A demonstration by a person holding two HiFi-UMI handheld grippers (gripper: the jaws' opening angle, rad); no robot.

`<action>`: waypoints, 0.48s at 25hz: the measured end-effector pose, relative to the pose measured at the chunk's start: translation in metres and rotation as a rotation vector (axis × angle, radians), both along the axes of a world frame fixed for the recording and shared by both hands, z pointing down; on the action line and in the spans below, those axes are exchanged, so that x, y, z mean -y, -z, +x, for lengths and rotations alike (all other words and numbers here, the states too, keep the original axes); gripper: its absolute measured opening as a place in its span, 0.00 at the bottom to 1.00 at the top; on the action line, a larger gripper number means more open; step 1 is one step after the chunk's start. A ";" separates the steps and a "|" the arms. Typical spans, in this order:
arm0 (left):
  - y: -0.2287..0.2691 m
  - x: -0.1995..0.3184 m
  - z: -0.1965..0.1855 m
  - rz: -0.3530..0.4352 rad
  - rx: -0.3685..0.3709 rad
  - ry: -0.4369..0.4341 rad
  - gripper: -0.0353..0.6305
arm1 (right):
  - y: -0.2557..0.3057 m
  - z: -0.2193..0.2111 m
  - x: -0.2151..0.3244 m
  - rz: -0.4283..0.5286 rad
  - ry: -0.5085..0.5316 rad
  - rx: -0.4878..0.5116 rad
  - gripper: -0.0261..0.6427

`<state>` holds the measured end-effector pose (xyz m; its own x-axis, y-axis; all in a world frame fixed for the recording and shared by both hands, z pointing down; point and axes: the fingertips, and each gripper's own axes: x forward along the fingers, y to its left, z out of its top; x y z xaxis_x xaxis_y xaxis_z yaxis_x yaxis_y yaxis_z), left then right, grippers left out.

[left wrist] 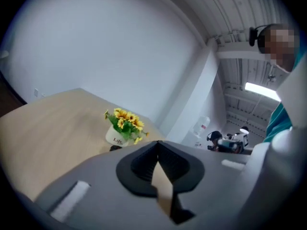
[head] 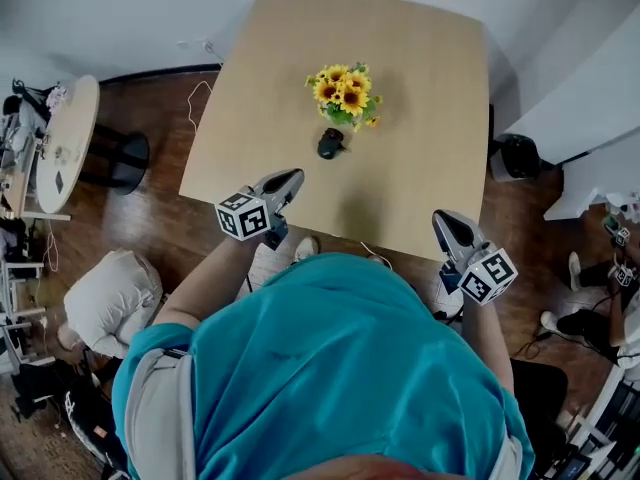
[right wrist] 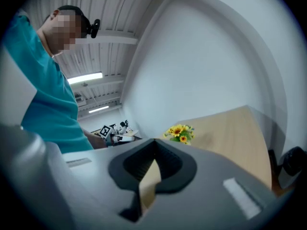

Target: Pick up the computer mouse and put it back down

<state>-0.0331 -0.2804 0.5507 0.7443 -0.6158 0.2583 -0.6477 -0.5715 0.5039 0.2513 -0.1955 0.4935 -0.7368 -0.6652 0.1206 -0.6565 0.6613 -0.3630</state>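
Teal shirt [head: 340, 368] filled the near view. Beyond it stood the wooden table [head: 420, 88]. Left gripper [head: 293, 176] and right gripper [head: 441, 218] hovered at its near edge, both with jaws pressed together on nothing. Mouse [head: 331, 143] lay mid-table just before the sunflower pot [head: 345, 93], well apart from both grippers. Judged: mouse not in hand. A pickup would call for spread jaws and a forward reach, clear of the flowers.

Matt wood table [head: 430, 118], plastic mouse [head: 330, 144]

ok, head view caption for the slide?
Shut, empty left gripper and right gripper at the near edge of the table; computer mouse lies by the sunflower pot.
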 end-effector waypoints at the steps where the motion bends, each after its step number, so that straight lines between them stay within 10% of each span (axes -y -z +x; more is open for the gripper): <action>1: 0.013 -0.009 0.003 0.021 -0.033 -0.004 0.06 | 0.001 -0.002 -0.001 0.005 0.006 0.005 0.04; 12: 0.087 -0.098 -0.069 0.207 -0.120 -0.197 0.06 | 0.028 -0.103 -0.067 0.042 -0.077 -0.039 0.04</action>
<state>-0.1022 -0.1828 0.4638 0.8720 -0.4873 0.0459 -0.4576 -0.7784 0.4298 0.1483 -0.1283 0.4659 -0.6785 -0.7248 0.1195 -0.7192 0.6223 -0.3089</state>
